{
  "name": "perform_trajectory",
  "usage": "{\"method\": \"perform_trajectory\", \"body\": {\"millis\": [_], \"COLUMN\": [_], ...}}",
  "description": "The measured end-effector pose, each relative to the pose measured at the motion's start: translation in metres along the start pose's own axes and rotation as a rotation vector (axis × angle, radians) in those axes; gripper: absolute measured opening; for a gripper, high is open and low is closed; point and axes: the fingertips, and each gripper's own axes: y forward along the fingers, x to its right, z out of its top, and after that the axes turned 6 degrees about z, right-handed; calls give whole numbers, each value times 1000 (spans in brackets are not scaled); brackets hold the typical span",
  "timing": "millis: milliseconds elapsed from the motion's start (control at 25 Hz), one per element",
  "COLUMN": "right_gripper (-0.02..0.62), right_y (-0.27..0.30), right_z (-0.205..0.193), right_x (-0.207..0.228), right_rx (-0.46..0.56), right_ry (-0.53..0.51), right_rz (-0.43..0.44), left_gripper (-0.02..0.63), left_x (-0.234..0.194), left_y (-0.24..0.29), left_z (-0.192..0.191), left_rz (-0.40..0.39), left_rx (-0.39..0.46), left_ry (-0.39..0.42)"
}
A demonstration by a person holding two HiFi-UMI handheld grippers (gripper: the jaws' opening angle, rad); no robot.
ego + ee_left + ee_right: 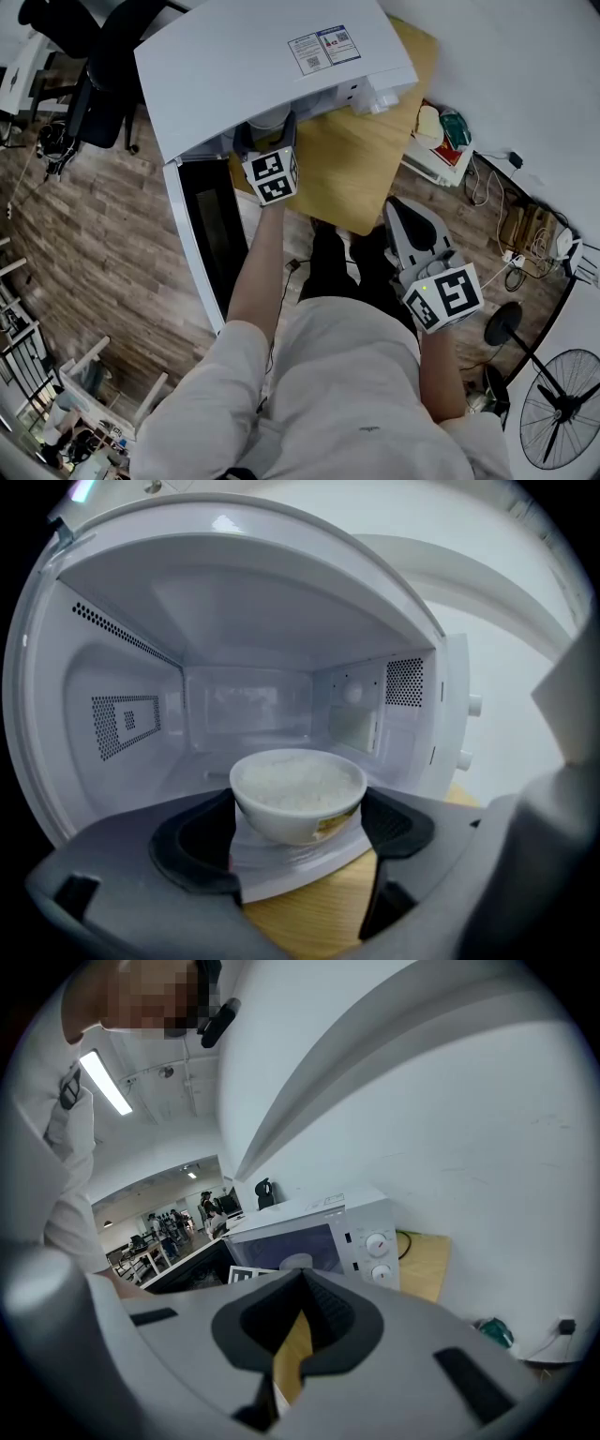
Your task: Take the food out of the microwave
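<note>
A white bowl of rice (298, 789) sits at the front lip of the open microwave (131, 724). My left gripper (298, 812) reaches into the opening, its dark pads (217, 819) pressed against both sides of the bowl. In the head view the left gripper (265, 133) is under the microwave's (244, 66) front edge, and the bowl is hidden there. My right gripper (410, 220) hangs back beside the person's body, away from the oven. Its jaws (300, 1274) are shut with nothing between them.
The microwave door (211, 234) hangs wide open to the left. The oven stands on a wooden table (366, 159) against a white wall. Cables and a floor fan (558, 403) lie at the right. The control knobs (378, 1244) are on its right side.
</note>
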Motion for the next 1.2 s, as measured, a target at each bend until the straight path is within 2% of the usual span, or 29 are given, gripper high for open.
{"method": "perform_trajectory", "body": {"millis": [320, 1200], "right_gripper": [0, 0], "right_y": [3, 21], "right_z": [1, 9], "right_x": [-5, -18], "right_rx": [-1, -3], "right_ry": [-5, -26], "right_rz": [2, 35], "left_gripper": [419, 419], "left_x": [-5, -11], "left_y": [-8, -22], "left_z": [3, -5], "left_rz": [1, -47], "left_rx": [28, 45], "left_ry": [6, -47]}}
